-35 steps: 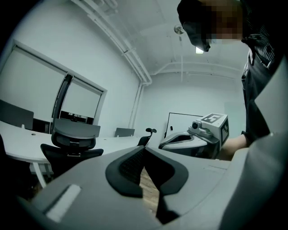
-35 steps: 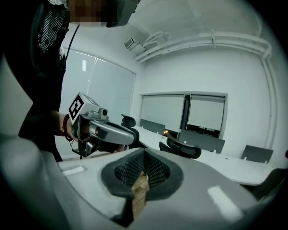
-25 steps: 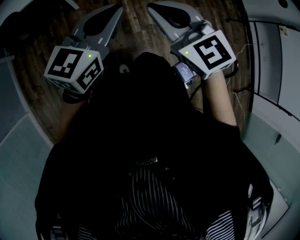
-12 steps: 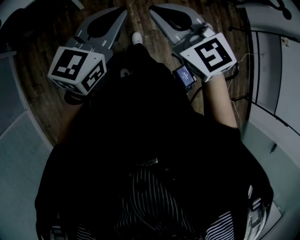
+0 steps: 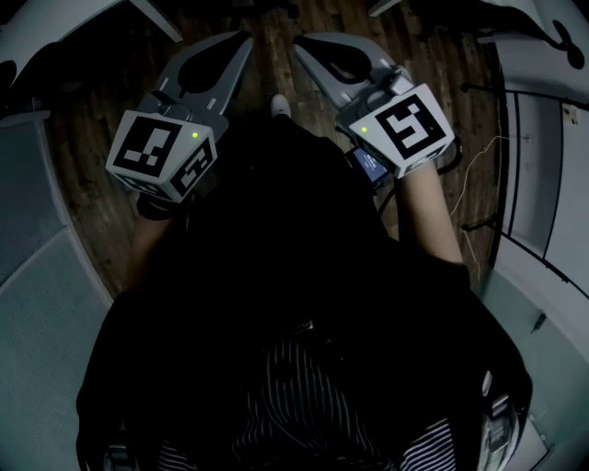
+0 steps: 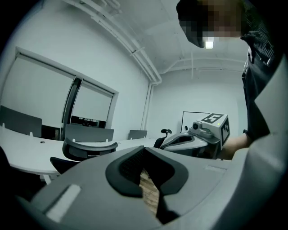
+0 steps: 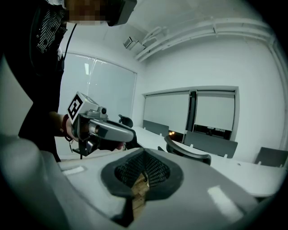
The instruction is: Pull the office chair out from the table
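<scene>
In the head view I hold both grippers out in front of a black-clad body, over a wooden floor (image 5: 83, 184). The left gripper (image 5: 245, 40) and the right gripper (image 5: 298, 42) are both shut with nothing between their jaws. In the left gripper view the shut left gripper (image 6: 145, 152) points toward a black office chair (image 6: 87, 149) tucked against a long white table (image 6: 24, 155). The right gripper view shows the shut right gripper (image 7: 143, 153) in front of a black chair (image 7: 189, 152) by a white table (image 7: 245, 173). Neither gripper touches a chair.
White table corners (image 5: 55, 23) lie at the head view's top left, and white panels (image 5: 543, 166) run down its right. A shoe (image 5: 281, 106) shows between the grippers. A further dark chair (image 6: 163, 134) stands at the room's far end. Grey divider screens (image 7: 211, 143) line the tables.
The person has stepped forward across the floor with both grippers; a shoe has appeared between them and a white table corner has come in at top left. Both grippers stay shut.
</scene>
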{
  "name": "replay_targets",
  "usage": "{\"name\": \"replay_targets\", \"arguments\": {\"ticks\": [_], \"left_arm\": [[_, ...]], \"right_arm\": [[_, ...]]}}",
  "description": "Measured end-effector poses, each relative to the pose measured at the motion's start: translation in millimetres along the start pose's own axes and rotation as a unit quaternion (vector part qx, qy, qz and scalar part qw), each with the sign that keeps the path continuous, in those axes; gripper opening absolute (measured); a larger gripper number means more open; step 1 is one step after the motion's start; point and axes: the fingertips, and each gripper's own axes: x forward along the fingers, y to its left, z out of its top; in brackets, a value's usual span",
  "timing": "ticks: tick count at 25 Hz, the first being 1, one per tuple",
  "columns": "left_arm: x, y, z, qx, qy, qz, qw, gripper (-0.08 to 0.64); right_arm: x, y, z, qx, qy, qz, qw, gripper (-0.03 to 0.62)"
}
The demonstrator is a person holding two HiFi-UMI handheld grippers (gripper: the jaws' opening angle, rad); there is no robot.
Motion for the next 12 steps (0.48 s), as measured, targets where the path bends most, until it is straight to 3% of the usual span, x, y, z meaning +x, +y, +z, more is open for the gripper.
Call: {"name": "replay_targets", "arguments": {"ticks": [12], "left_arm": [[103.0, 87.9, 23.6, -0.001, 0.016, 0.018, 0.9997, 0.000]], "right_arm": [[70.4, -128.5, 13.4, 0.004, -0.008, 0.022, 1.000, 0.002]]}}
